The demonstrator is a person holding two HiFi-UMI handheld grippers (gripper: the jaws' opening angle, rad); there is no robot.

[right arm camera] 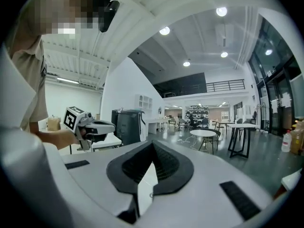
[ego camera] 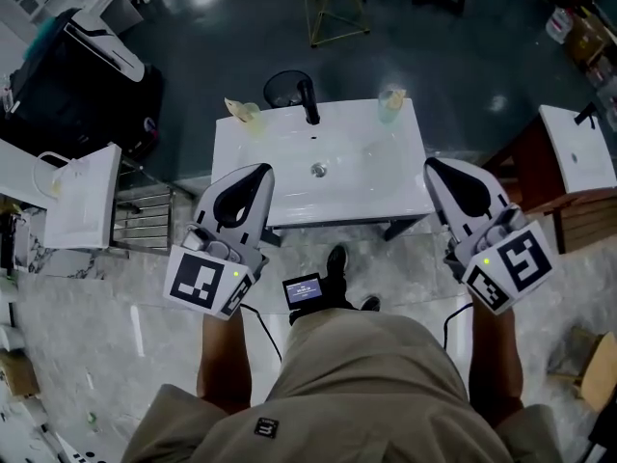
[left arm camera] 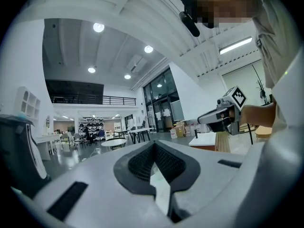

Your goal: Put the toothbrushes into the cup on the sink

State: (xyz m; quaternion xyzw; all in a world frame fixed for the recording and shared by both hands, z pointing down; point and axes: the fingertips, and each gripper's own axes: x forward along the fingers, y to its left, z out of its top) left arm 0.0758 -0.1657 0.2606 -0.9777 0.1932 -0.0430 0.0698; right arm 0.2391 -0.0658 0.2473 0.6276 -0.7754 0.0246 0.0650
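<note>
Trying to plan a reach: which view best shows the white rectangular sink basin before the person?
The head view: it shows nearly the whole white rectangular sink basin from above, with a black faucet at its far edge. The left gripper view and right gripper view look level across the hall and show none of it.

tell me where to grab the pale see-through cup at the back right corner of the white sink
Probably its side wall below the rim, from the near side with the right gripper. The pale see-through cup seems upright at the back right corner of the white sink, bare top around it, the black tap well to its left.
</note>
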